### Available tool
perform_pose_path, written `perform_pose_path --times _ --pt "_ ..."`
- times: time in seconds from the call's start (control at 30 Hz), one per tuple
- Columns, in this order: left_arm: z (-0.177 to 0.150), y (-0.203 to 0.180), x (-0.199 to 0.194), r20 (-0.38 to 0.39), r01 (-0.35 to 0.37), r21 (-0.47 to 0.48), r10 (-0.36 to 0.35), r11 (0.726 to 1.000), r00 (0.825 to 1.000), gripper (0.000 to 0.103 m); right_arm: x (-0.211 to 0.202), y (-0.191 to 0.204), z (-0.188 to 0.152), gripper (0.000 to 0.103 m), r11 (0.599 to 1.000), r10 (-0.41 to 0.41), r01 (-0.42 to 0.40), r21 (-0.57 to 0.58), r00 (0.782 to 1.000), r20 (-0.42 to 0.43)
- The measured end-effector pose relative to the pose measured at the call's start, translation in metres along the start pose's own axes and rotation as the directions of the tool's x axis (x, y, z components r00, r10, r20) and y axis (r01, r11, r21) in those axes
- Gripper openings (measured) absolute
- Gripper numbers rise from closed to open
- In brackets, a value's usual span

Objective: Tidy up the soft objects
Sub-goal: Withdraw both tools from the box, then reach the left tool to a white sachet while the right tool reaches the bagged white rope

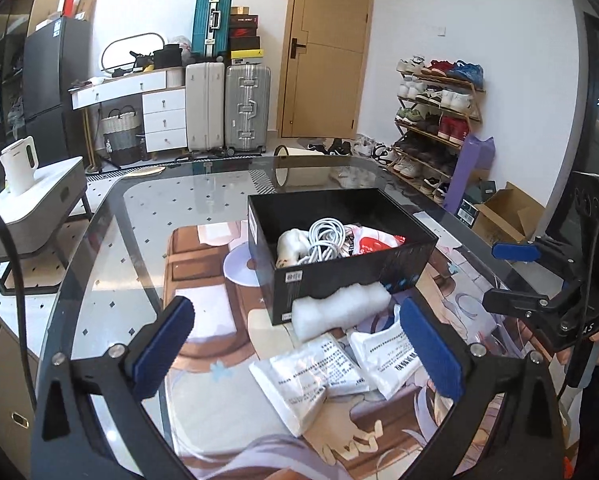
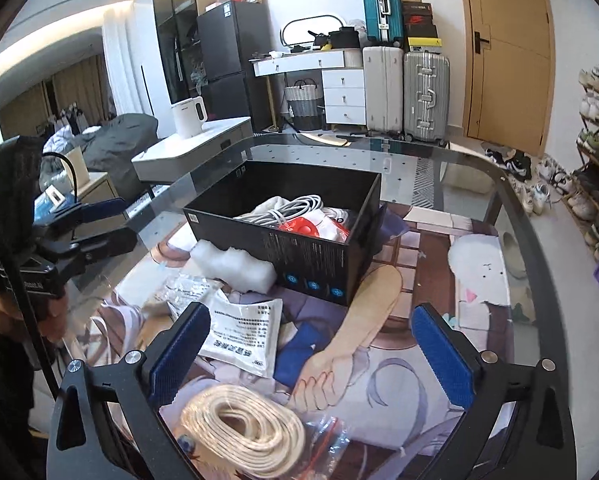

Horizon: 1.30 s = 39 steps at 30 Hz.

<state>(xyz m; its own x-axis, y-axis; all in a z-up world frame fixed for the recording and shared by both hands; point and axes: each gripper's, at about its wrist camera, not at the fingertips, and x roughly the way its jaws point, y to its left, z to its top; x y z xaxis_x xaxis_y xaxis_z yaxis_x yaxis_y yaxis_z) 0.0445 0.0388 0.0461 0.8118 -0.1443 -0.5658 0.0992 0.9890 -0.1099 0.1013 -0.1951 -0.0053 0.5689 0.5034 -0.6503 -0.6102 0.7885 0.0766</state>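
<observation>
Both claws hang spread and empty over the mat. The cord coil (image 2: 241,428) lies flat just under the right claw (image 2: 311,354), nearest of all. The packets (image 1: 319,368) lie between the left claw (image 1: 295,344) and the box (image 1: 339,248).

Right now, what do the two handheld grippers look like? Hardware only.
Both match: black angular frames with silver screws and ribbed blue pads on the fingers. Left gripper, right gripper. Seen side-on, each has a black body with white lettering, a pistol-style handle in the person's hand and a black cable. Dark sleeve.
</observation>
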Motion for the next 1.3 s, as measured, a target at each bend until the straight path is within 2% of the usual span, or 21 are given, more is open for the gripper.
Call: perform_pose_path --times 0.2,0.43,0.6,0.93,1.1,1.3 --pt "-0.012 -0.011 -0.005 -0.006 -0.009 0.024 0.009 1.000 1.000 0.103 -0.005 -0.002 -0.009 0.102 0.999 0.027 -0.028 -0.038 0.999 -0.020" --pt "-0.025 -0.015 -0.002 -0.026 -0.021 0.032 0.021 0.999 0.999 0.103 0.000 0.006 -0.022 0.102 0.989 0.079 -0.088 -0.118 0.993 -0.084" --pt "-0.031 -0.014 0.003 -0.046 -0.022 0.026 0.023 0.999 0.999 0.103 0.000 0.011 -0.032 0.102 0.980 0.083 -0.104 -0.170 0.989 -0.124" --pt "-0.042 -0.016 0.014 -0.081 -0.022 0.043 0.025 0.999 0.996 0.103 0.009 0.015 -0.048 0.102 0.965 0.127 -0.169 -0.198 0.969 -0.211" --pt "-0.047 -0.019 0.023 -0.120 -0.022 0.059 0.028 0.998 0.992 0.103 0.020 0.019 -0.058 0.102 0.955 0.153 -0.212 -0.207 0.951 -0.269" --pt "-0.048 -0.017 0.031 -0.158 -0.023 0.054 0.031 0.998 0.987 0.103 0.036 0.019 -0.058 0.102 0.966 0.135 -0.188 -0.180 0.953 -0.270"
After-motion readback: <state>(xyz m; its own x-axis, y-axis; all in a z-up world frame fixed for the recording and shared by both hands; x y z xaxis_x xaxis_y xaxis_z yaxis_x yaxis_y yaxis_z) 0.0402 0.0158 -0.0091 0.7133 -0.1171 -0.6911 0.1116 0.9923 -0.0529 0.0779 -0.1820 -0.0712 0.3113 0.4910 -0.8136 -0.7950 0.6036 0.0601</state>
